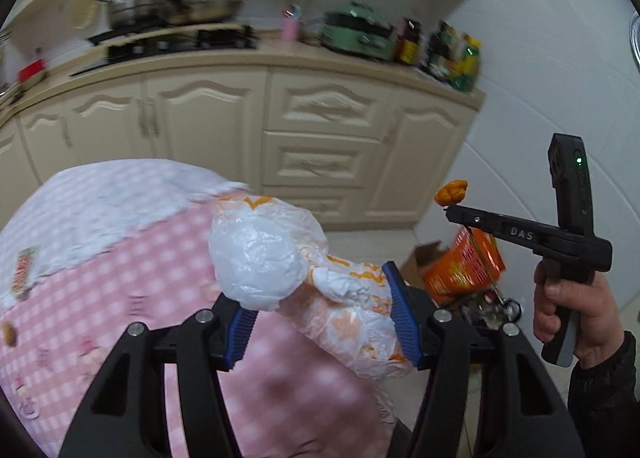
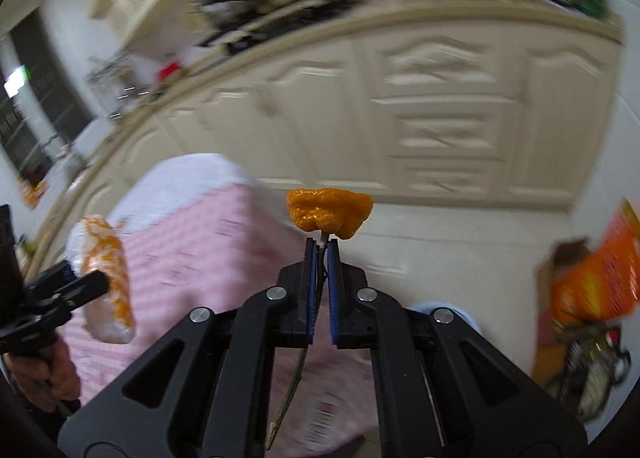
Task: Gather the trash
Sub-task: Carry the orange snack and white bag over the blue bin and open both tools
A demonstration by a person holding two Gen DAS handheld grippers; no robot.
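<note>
The left gripper (image 1: 322, 312) is carrying a crumpled white-and-orange plastic bag (image 1: 304, 278), its blue fingers (image 1: 404, 318) partway apart and pressing on the bag's sides, above the pink checked table (image 1: 120, 258). Off to the right, the right gripper (image 2: 322, 254) is pinching a thin stem between fingers (image 2: 310, 286) nearly together, with the orange peel (image 2: 328, 214) sitting just beyond the tips, over the floor (image 2: 440, 250).
</note>
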